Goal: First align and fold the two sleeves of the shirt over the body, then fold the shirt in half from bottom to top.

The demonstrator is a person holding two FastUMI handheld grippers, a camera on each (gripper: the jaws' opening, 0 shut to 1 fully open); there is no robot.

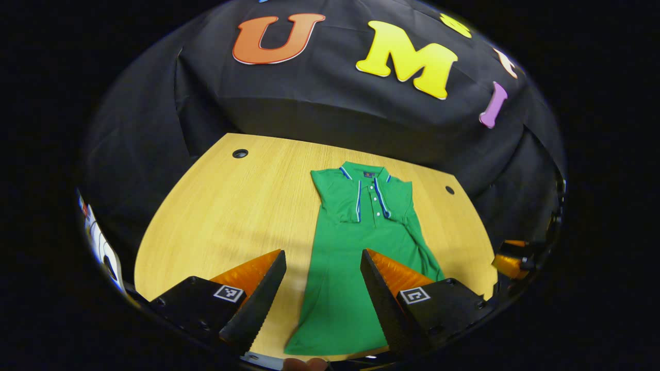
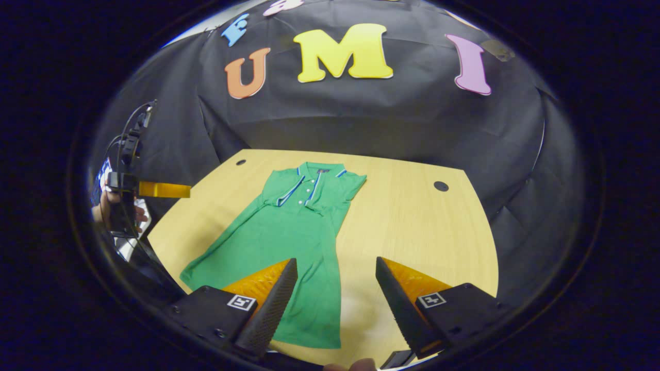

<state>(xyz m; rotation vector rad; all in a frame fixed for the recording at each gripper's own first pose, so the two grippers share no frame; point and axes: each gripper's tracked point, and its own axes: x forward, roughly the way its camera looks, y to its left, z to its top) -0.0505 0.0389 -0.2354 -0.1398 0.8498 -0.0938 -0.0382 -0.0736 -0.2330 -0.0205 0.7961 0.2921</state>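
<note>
A green polo shirt point(image 1: 356, 242) lies flat on the wooden table point(image 1: 232, 206), collar at the far side and hem near me, with both sleeves folded in over the body. My left gripper point(image 1: 322, 260) hovers open above the shirt's lower part, its fingers astride the left hem area. In the right gripper view the same shirt point(image 2: 289, 232) runs from the far middle to the near left. My right gripper point(image 2: 336, 268) is open above the shirt's right edge, holding nothing. The left gripper point(image 2: 154, 189), held by a hand, appears at the far left.
The table has round cable holes point(image 1: 240, 153) point(image 1: 449, 189) at its far corners. Black cloth walls close the booth behind and at both sides. Bare tabletop point(image 2: 423, 226) lies to the right of the shirt. The right gripper point(image 1: 510, 260) shows at the right edge.
</note>
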